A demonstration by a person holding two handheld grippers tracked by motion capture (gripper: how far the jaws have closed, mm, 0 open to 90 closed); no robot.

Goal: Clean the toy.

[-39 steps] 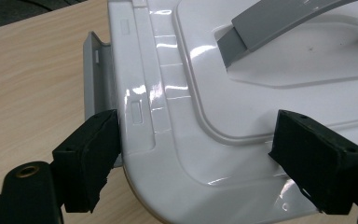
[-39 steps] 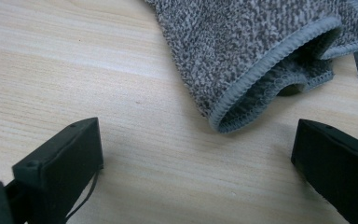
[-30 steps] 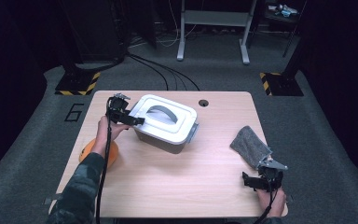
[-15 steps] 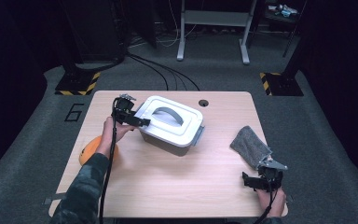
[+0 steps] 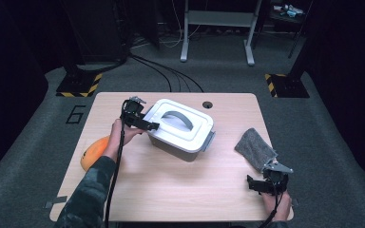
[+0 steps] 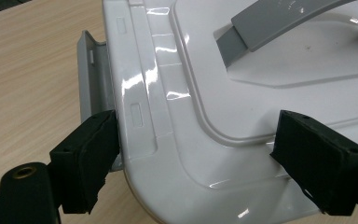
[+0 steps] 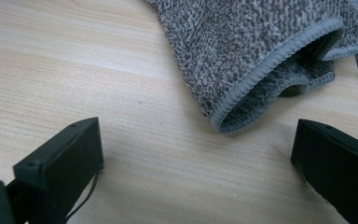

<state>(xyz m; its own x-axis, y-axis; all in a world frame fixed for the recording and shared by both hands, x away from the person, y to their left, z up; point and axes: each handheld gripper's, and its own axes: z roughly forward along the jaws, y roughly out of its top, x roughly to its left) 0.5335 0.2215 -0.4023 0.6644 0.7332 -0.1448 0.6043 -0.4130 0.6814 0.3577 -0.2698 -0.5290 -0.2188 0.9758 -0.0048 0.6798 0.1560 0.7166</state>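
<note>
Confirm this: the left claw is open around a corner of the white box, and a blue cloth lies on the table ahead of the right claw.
One detail is wrong: the cloth is grey, not blue, as the right gripper view shows. The left claw is indeed open around a corner of the white box, and the cloth lies on the table ahead of the right claw.

Light falls from overhead onto the table, leaving the floor and racks around it dim and nearly black toward the room's edges. On the white box, bright glare streaks run along the glossy lid near its grey handle. The grey cloth looks sharp, with a soft shadow beneath its hem, while the nearby black jaws blur slightly.
</note>
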